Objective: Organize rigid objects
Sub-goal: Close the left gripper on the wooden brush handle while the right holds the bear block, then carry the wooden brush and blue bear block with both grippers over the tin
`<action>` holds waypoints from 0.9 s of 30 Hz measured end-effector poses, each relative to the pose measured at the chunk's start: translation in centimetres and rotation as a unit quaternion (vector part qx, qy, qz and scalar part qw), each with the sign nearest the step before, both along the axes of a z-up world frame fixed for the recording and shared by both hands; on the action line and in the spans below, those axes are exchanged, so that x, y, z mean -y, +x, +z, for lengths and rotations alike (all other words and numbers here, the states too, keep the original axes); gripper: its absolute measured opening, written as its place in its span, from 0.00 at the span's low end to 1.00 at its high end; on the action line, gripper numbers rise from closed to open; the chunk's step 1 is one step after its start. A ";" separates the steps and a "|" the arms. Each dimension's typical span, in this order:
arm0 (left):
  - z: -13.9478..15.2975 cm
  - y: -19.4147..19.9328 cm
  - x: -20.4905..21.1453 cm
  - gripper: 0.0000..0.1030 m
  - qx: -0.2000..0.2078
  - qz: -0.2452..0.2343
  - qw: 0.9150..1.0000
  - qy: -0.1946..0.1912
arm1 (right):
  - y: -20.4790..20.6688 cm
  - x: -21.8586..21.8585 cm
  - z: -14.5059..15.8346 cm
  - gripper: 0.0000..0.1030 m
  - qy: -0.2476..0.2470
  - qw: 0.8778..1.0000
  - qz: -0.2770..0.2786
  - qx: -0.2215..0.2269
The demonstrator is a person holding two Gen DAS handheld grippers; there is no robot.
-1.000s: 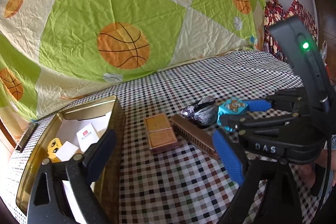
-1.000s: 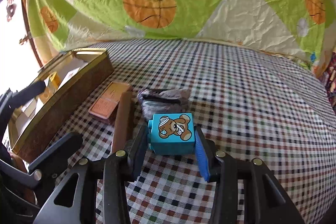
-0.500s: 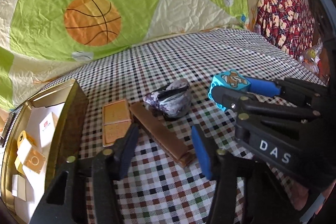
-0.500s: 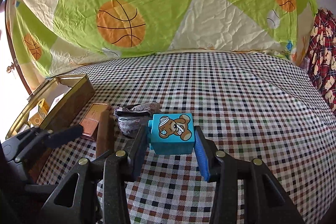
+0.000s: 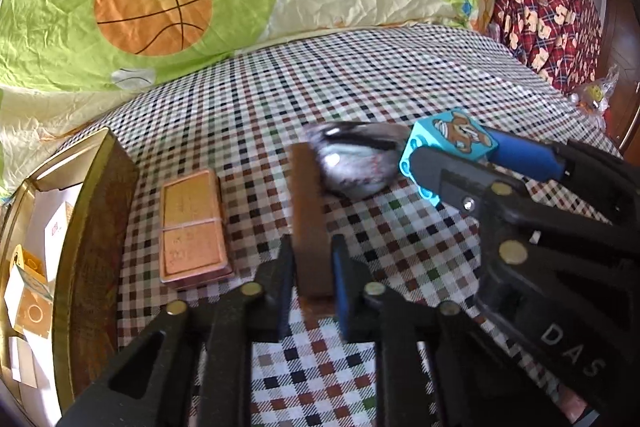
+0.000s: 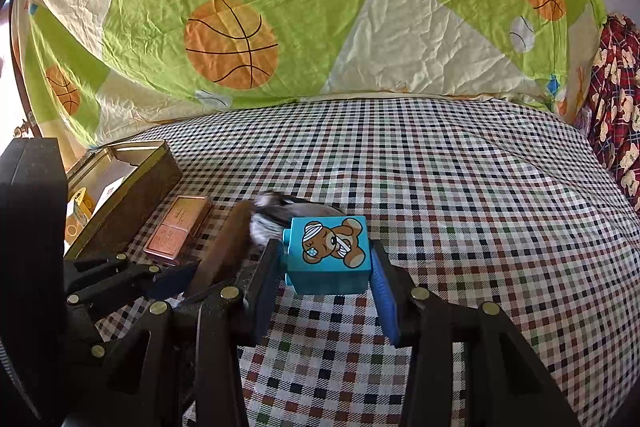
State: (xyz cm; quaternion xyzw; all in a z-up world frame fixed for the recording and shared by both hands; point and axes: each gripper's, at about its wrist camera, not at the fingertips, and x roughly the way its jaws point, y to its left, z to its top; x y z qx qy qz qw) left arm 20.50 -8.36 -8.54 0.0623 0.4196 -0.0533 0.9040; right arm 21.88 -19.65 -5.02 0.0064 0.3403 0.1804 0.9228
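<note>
Quilt (image 6: 280, 39) printed with basketballs rose behind both tongs, above a checked cloth (image 6: 460, 187). Left of them sat an open gold tin (image 5: 96, 227), then a copper case (image 5: 192, 227). White letters "DAS" marked the right gripper (image 6: 326, 291), clamped on a blue bear block (image 6: 328, 251). The left gripper (image 5: 312, 279) gripped a brown bar (image 5: 308, 211).

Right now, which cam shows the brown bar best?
Left wrist. The brown bar runs lengthwise up mid-frame with its near end clamped by the left gripper, nothing covering it. The right wrist view shows the bar obliquely at the left, near end hidden behind gripper parts.
</note>
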 end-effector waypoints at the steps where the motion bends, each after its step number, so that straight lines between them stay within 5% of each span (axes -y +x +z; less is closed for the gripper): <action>1: 0.0 -0.1 0.0 0.13 0.003 -0.002 1.000 0.000 | -0.1 0.0 0.0 0.44 0.001 1.000 0.000 0.001; 27: 2.9 -4.1 -1.1 0.13 0.124 -0.001 0.992 -0.011 | -1.4 0.4 0.7 0.44 0.018 0.999 -0.007 0.046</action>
